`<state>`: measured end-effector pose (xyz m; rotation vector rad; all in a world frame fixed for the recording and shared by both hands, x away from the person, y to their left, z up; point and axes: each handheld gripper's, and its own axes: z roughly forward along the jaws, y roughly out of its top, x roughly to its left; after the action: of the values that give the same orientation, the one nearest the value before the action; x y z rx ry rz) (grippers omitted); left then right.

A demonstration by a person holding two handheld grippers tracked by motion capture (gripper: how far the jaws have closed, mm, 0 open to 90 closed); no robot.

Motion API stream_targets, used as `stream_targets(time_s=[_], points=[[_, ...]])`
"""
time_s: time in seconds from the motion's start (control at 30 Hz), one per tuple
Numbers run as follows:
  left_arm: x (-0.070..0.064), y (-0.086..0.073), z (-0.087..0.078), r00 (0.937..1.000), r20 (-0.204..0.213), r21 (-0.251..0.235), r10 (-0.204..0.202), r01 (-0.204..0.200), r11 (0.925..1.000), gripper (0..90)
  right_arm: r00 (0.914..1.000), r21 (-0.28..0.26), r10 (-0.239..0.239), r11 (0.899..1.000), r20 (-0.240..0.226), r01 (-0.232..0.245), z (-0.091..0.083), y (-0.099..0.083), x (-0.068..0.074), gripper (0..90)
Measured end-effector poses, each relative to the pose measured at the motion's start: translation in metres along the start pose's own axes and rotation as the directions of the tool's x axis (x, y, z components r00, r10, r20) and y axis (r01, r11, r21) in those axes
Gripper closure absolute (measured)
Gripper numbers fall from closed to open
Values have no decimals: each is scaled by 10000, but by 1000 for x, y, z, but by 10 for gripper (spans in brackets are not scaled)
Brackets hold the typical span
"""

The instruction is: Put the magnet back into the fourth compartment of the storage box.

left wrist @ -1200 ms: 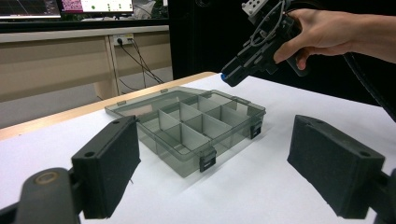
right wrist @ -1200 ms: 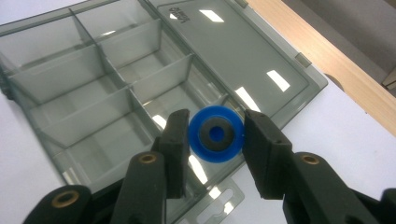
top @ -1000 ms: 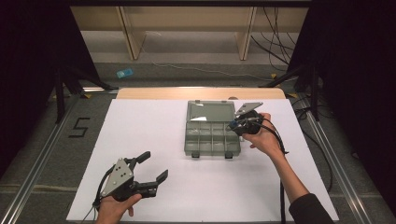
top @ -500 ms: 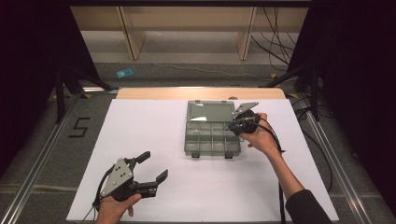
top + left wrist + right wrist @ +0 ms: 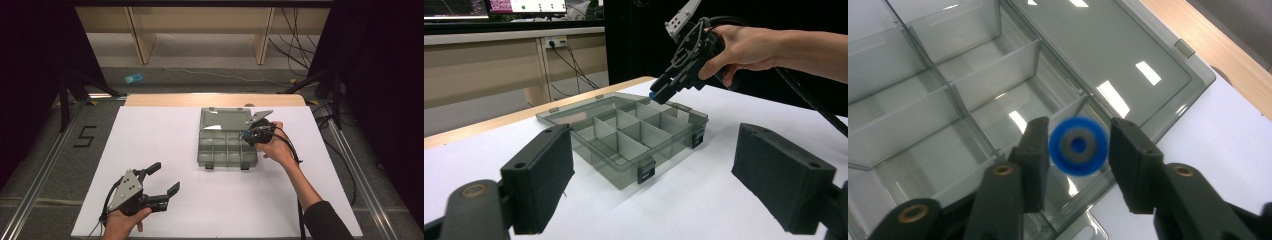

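A person sits at a white worktop (image 5: pixel 150 135) with a set of hand-held tongs in each hand. The right tongs (image 5: pixel 246 136) hang over the right-hand edge of a clear grey compartment box (image 5: pixel 227 146), which lies open with its lid (image 5: pixel 225 120) folded flat behind it. Over the last second they have edged slightly inward from the box's right rim, so that they are now above its rear right compartments. In the right gripper view, a small blue ring (image 5: pixel 1078 145) sits between the jaws at their tips. It looks blurred while the jaws look sharp, and I cannot tell whether it is pinched or just let go. All the compartments that can be seen look empty. The left tongs (image 5: pixel 166 176) have not moved. They rest low at the near left of the worktop, well apart from the box, with jaws spread wide and nothing between them. The small shift suggests the ring is being lined up to drop into a compartment.
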<state>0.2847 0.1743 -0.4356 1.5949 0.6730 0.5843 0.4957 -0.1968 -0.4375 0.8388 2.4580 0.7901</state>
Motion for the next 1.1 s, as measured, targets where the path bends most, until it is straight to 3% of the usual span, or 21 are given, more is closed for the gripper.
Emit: stream_targets(time_s=[0.1,0.23,0.27,0.3,0.37,0.53,0.63,0.67,0.73,0.8,0.97,1.1], points=[[0,0,0,10000,-4,-5,-32,32,10000,161,10000,155,18,9999,42,-19,1,1,0,524],[0,0,0,10000,2,-21,-38,38,10000,161,9998,-34,86,10000,199,-85,0,0,0,462],[0,0,0,10000,2,-20,-39,39,10000,161,9999,78,139,9999,15,-139,-3,1,-2,446],[-1,0,-1,10000,-3,-17,-53,53,10000,161,9994,-265,264,9993,203,-259,-4,1,-1,422],[-1,0,-1,10000,2,-29,-63,63,10000,161,9991,-257,414,9988,55,-412,-7,2,-1,396],[0,1,-1,10000,-3,-31,-14,14,10000,161,9988,-459,483,9978,41,-480,-11,4,5,344],[0,1,-1,10000,1,-46,-2,2,10000,161,9985,-231,522,9983,-166,-526,-17,6,10,300],[-1,1,-1,10000,29,-78,-55,55,10000,161,9984,-471,556,9973,-50,-558,-19,7,13,292],[-1,1,-1,10000,43,-84,-41,42,10000,161,9979,-435,568,9974,-297,-580,-23,8,14,293],[-1,1,-1,10000,50,-72,-40,40,10000,161,9947,-875,801,9925,-651,-856,-28,9,20,292],[-1,1,-1,10000,51,-67,-41,41,10000,161,9913,-1107,752,9900,-1077,-871,-40,12,25,292],[-1,1,-1,10000,45,-74,-32,32,10000,161,9903,-1387,787,9858,-1145,-944,-46,12,28,284]])
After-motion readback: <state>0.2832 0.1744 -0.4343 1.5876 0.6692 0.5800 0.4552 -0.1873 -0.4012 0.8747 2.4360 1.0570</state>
